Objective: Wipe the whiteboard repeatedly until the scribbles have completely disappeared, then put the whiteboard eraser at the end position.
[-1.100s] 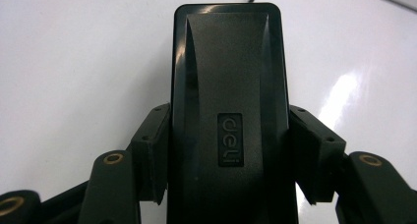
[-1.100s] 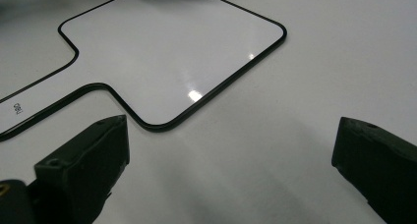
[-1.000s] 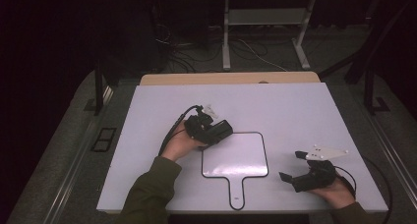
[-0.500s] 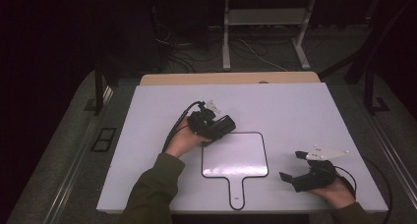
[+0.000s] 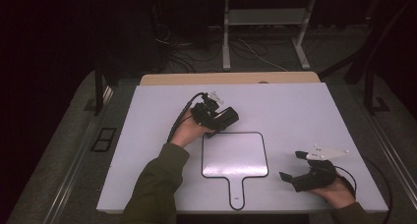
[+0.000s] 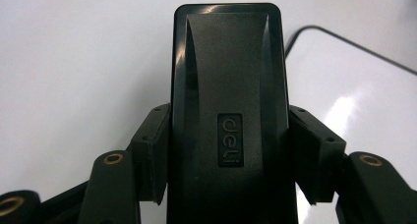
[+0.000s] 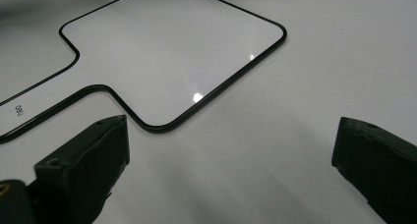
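A small white paddle-shaped board with a thin black rim lies flat on the table, its handle toward the person. My left gripper is just beyond the board's far left corner, shut on a black block eraser. In the left gripper view the eraser, marked "deli", sits lengthwise between the two pads of that gripper. My right gripper rests near the front right of the table, open and holding nothing. In the right gripper view its jaws stand wide apart, with the board ahead of them.
The white tabletop extends well beyond the board on all sides. A tan strip runs along its far edge. Behind it, on the dark floor, are cables and a metal stand.
The left hand has carried the eraser a little farther from the person, off the board's far left corner. The right hand has not moved.
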A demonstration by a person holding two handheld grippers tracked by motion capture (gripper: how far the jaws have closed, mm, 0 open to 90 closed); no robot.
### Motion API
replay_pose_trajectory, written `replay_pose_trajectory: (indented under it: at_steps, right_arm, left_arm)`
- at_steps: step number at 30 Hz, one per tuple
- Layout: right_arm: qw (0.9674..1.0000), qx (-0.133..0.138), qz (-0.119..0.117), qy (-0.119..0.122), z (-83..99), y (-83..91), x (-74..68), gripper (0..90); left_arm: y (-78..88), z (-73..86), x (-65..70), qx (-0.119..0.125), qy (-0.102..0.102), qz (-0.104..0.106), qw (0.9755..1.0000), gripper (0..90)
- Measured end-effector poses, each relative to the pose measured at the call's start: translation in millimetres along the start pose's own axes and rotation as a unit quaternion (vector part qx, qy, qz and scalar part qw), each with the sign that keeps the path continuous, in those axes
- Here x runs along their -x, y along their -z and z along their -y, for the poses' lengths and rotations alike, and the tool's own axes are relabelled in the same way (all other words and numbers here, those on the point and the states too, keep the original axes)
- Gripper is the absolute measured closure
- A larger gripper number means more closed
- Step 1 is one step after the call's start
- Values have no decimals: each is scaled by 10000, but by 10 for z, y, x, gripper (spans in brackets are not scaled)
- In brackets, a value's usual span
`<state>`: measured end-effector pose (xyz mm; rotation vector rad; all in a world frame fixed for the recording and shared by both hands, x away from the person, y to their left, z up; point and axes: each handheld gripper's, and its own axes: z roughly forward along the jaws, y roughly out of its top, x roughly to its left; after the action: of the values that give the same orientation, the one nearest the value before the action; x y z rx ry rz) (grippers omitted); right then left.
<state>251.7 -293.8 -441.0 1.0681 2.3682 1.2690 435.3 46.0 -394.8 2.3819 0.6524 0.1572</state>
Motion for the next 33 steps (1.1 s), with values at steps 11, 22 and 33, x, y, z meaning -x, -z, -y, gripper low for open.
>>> replay_pose_trajectory:
  at_steps: [11,22,33]
  right_arm:
    - [10000,20,-12,-8,4,6,3,0]
    - [10000,23,-24,-36,5,3,15,0]
    - [10000,52,-37,-29,4,9,14,0]
  left_arm:
    - [-107,-197,-178,10,45,-105,9999,392]
    - [-286,-386,-379,-4,42,-178,9998,392]
    - [-555,-448,-475,-159,88,-218,9996,392]
